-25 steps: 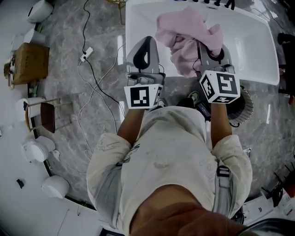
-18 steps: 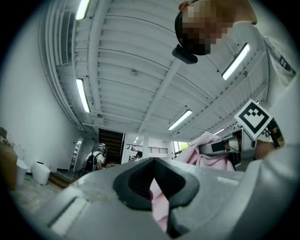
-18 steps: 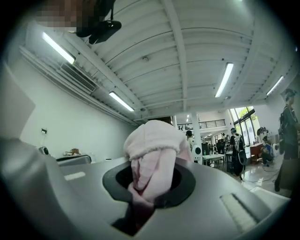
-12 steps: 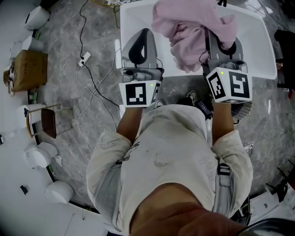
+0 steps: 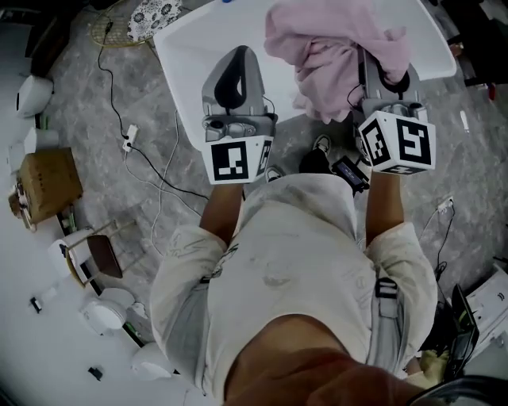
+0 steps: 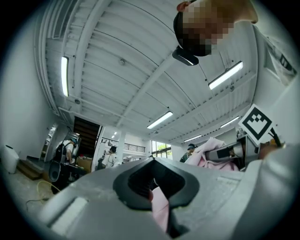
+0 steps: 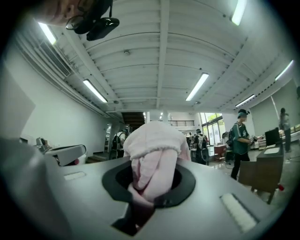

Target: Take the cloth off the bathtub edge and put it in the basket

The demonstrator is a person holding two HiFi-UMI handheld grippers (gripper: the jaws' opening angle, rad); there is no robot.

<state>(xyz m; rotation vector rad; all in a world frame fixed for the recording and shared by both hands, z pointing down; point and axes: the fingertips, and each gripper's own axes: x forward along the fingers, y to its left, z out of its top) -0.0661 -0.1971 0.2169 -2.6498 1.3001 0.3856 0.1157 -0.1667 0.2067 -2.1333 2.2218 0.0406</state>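
Note:
The pink cloth hangs bunched above the white bathtub, lifted off its edge. My right gripper points upward and is shut on the cloth, which bulges out of its jaws in the right gripper view as a thick wad. My left gripper stands beside it, also pointing up. In the left gripper view its jaws are closed on a thin pink strip of the cloth. The rest of the cloth shows to the right. No basket shows in these views.
Cables trail over the grey marble floor left of the tub. A cardboard box, a small chair and white fixtures stand at the far left. A patterned round thing lies past the tub's corner. People stand in the hall.
Both grippers have stayed raised with the cloth while the view swung. The tub now sits higher and slanted. The dark basket by my right arm has left the view.

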